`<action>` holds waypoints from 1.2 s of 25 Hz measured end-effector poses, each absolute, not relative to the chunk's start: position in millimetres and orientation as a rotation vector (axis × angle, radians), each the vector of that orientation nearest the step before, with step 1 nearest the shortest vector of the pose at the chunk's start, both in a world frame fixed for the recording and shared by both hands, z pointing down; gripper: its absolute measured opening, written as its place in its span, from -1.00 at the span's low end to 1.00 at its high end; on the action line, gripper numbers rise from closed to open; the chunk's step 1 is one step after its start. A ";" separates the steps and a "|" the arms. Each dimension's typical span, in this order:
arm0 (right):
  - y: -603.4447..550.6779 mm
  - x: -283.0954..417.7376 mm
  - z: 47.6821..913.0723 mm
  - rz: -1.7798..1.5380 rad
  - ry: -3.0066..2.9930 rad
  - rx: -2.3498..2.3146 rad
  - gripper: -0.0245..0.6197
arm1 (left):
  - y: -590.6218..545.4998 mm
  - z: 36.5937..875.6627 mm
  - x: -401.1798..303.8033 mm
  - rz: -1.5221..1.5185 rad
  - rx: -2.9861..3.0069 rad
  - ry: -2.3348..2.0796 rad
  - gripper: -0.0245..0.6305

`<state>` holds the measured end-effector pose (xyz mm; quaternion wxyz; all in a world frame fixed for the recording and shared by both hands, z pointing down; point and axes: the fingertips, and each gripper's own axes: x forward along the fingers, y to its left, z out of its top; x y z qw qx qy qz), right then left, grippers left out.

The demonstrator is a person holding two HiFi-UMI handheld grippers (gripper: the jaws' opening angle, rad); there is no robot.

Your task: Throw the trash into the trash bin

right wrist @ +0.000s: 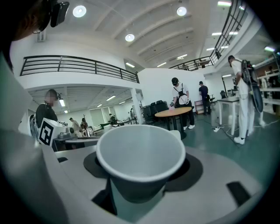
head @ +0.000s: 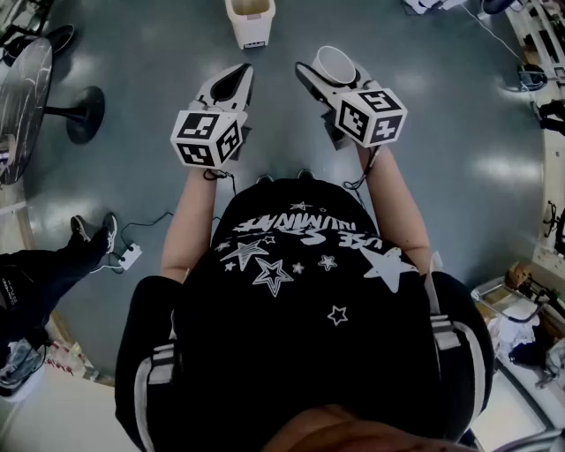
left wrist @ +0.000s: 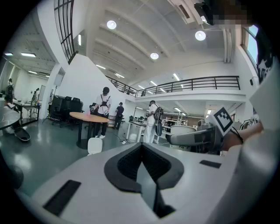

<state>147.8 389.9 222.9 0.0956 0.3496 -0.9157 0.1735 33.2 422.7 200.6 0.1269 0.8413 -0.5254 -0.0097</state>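
The right tongs [head: 328,76] are clamped round a white paper cup [right wrist: 140,154], gripping its lower wall with the open mouth upward. The cup looks empty, so it should be very light. Its thin wall would likely give under a hard squeeze and slip from a loose one. A hold low on the taper, under the stiffer rolled rim, seems sound. The cup's base is sunk between the jaws and cannot be seen. Alongside, the left tongs [left wrist: 142,151] are clenched on nothing. Ahead of both tongs, well apart on the floor [head: 441,132], stands the pale trash bin [head: 250,23]. Its far edge is cut off by the head view's border, and the cup hides most of it in the right gripper view.
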 end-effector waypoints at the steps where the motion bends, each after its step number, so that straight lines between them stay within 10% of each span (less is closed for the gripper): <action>1: 390.5 147.8 224.8 0.526 -2.710 1.044 0.03 | 424.3 200.9 33.0 -0.026 2.456 -1.519 -0.89; 30: 251.4 132.0 268.0 0.699 -2.693 0.939 0.03 | 323.6 227.1 -2.9 0.096 2.330 -1.632 -0.89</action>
